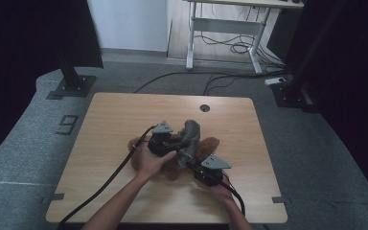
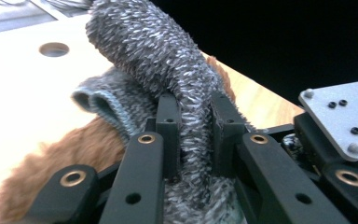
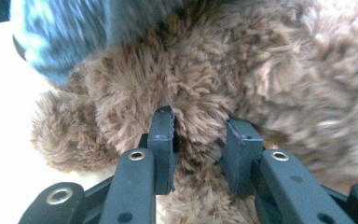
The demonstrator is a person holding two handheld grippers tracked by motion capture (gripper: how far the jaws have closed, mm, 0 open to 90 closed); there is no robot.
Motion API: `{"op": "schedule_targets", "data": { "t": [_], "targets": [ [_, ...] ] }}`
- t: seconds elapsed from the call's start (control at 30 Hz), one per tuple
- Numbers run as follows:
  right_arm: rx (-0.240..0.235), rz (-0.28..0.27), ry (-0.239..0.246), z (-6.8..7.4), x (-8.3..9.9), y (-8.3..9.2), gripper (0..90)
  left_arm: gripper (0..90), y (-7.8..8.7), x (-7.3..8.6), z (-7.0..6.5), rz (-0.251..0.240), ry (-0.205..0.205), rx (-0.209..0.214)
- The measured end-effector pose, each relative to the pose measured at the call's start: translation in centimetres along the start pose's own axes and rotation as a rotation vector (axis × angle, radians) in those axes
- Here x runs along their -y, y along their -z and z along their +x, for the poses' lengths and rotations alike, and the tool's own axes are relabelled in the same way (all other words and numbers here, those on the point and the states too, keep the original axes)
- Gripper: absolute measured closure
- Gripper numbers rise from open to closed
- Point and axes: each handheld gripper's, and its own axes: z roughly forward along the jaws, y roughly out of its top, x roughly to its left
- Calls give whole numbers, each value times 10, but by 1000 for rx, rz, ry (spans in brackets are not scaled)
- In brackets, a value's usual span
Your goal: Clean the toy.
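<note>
A brown plush toy (image 1: 210,145) lies in the middle of the wooden table (image 1: 115,115). A grey fuzzy knitted cloth (image 1: 190,136) drapes over it and rises in a hump. My left gripper (image 1: 179,143) comes in from the left, shut on a fold of that grey cloth (image 2: 158,51), which is squeezed between its pads (image 2: 196,135). Brown fur (image 2: 74,154) shows beneath. My right gripper (image 1: 195,165) reaches in from the front right, shut on a tuft of the brown plush (image 3: 261,70) pinched between its jaws (image 3: 198,140). The grey cloth (image 3: 74,32) is blurred above.
A round cable hole (image 1: 204,108) sits near the table's far edge. Black cables (image 1: 110,177) trail from both grippers off the front edge. Beyond the table stand a black post base (image 1: 72,86), a white desk frame (image 1: 220,28) and loose floor cables.
</note>
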Motion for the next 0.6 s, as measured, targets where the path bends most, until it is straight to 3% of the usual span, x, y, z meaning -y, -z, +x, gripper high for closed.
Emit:
{"op": "schedule_targets", "data": {
  "t": [0.1, 0.23, 0.33, 0.47, 0.6],
  "targets": [
    [0, 5, 0, 0, 0, 0, 683, 765, 13, 2, 5, -3, -17, -52],
    [1, 15, 5, 0, 1, 0, 686, 765, 35, 11, 21, -13, -3, -119],
    [3, 15, 7, 0, 1, 0, 686, 765, 52, 24, 40, -19, 39, -157],
    [2, 16, 6, 0, 1, 0, 686, 765, 71, 45, 69, -22, 127, -195],
    [-2, 15, 6, 0, 1, 0, 686, 764, 75, 55, 75, -36, 163, -180]
  ]
}}
